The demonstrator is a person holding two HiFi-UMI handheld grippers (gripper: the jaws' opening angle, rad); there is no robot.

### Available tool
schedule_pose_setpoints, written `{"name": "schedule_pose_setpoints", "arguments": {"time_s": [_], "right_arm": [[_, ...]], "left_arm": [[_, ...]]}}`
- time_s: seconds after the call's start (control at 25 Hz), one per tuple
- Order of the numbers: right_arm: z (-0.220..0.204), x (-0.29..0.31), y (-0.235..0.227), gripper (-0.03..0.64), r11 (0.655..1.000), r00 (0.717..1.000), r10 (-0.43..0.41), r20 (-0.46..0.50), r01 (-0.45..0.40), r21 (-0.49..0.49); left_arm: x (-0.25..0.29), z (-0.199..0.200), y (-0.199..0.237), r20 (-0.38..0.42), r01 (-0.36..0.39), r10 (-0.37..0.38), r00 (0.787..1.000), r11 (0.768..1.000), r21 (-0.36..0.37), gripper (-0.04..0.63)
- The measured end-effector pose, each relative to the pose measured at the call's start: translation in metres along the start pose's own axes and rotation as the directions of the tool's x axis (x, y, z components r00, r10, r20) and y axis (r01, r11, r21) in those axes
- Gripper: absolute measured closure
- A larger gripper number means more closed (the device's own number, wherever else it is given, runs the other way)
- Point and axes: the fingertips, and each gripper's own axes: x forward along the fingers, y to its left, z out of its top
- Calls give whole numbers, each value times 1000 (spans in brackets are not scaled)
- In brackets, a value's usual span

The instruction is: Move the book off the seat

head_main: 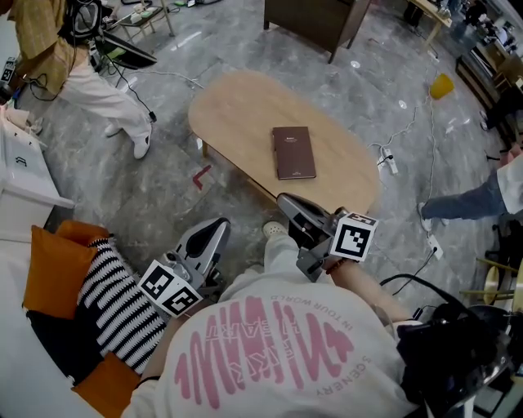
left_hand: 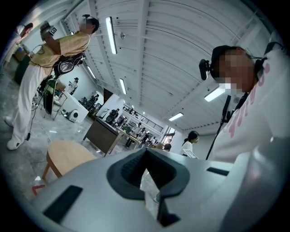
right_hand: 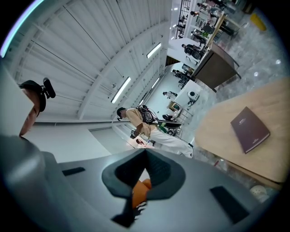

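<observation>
A dark brown book [head_main: 293, 153] lies flat on the oval wooden table [head_main: 237, 106], apart from both grippers. It also shows at the right of the right gripper view, book [right_hand: 249, 129] on table [right_hand: 272, 106]. My left gripper [head_main: 217, 224] is held close to my chest, its jaws together with nothing between them. My right gripper [head_main: 283, 200] points toward the table's near edge, also shut and empty. In the left gripper view the gripper [left_hand: 146, 174] faces the room, with the table [left_hand: 65, 156] at lower left. The right gripper [right_hand: 144, 174] shows an orange cushion behind its pads.
Orange [head_main: 55, 269] and striped [head_main: 122, 302] cushions lie on the seat at lower left. A person [head_main: 98, 82] stands at upper left; another's leg [head_main: 462, 202] is at right. Cables and a power strip [head_main: 388, 161] run over the floor. A dark cabinet [head_main: 315, 20] stands beyond the table.
</observation>
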Motion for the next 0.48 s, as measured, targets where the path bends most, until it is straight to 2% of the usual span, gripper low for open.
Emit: {"name": "schedule_pose_setpoints", "arguments": {"time_s": [0.48], "right_arm": [[-9, -10, 4, 607, 1000, 1000, -4, -5, 4, 16]], "left_arm": [[-5, -4, -11, -5, 0, 0, 1000, 1000, -3, 589]]}}
